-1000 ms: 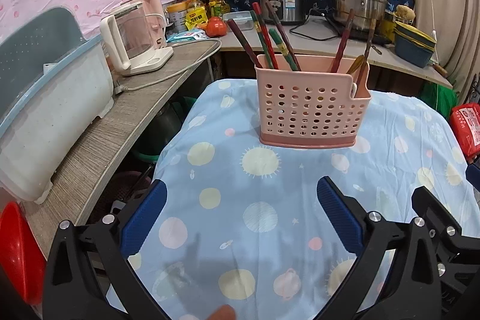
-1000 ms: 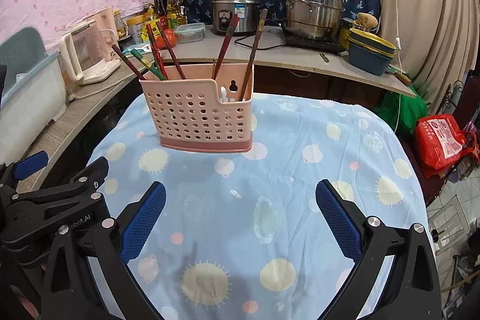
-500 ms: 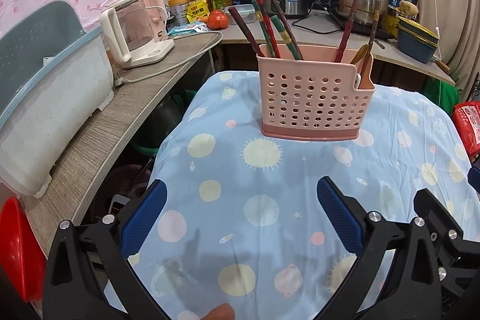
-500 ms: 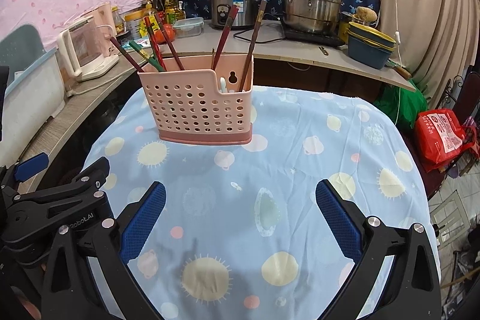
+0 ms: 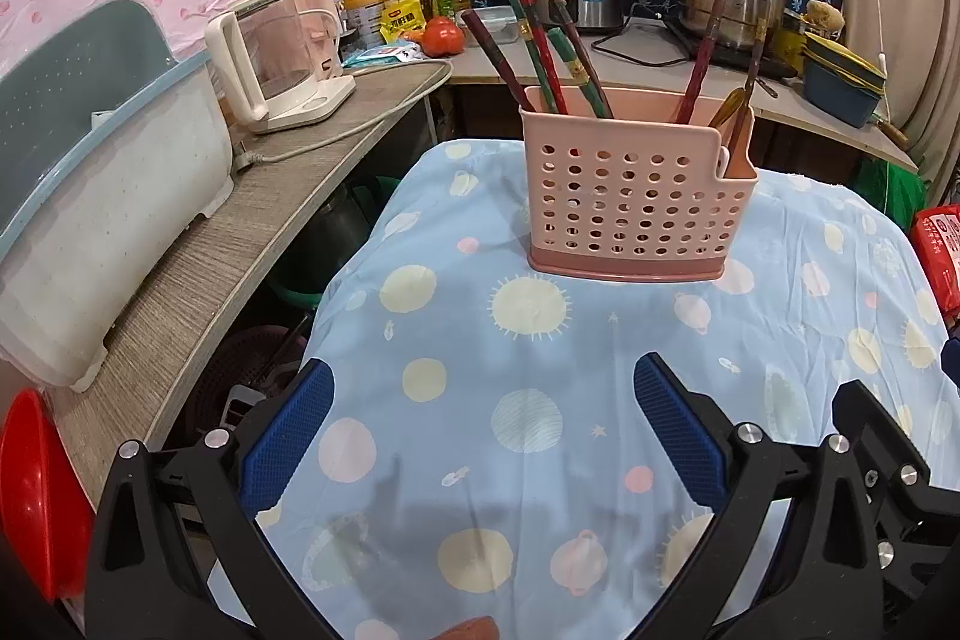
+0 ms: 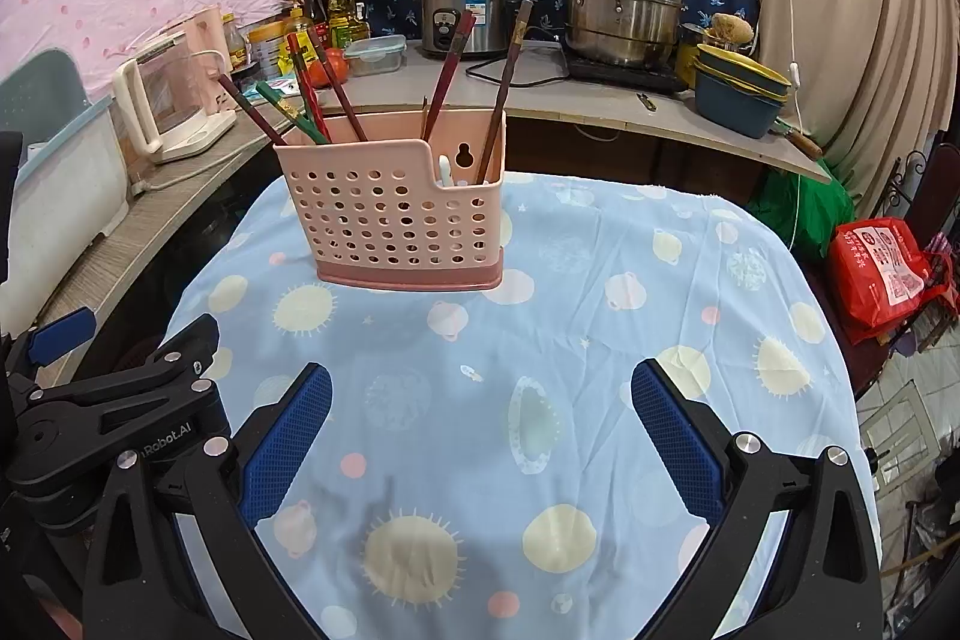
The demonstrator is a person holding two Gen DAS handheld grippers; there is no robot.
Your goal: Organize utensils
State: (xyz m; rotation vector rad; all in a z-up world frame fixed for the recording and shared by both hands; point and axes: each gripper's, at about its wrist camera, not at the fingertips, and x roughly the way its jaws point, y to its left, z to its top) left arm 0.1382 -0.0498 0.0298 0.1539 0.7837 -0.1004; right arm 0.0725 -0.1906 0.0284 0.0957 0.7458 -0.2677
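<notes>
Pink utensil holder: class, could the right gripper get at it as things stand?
Probably yes. The right gripper is open and empty, and only bare tablecloth lies between it and the pink utensil holder; the left gripper sits off to the side.

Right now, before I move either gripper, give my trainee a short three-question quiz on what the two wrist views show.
1. True or false: the left gripper holds a chopstick.
2. Where do the chopsticks stand?
A. flat on the tablecloth
B. upright in the pink perforated holder
C. inside the rice cooker
3. Fill in: the white-handled utensil sits in the holder's lower-walled end compartment, seen from the right wrist on the holder's ____ side.

Key
1. False: both the left gripper and the right gripper are open and empty, above bare cloth.
2. B
3. right
</notes>
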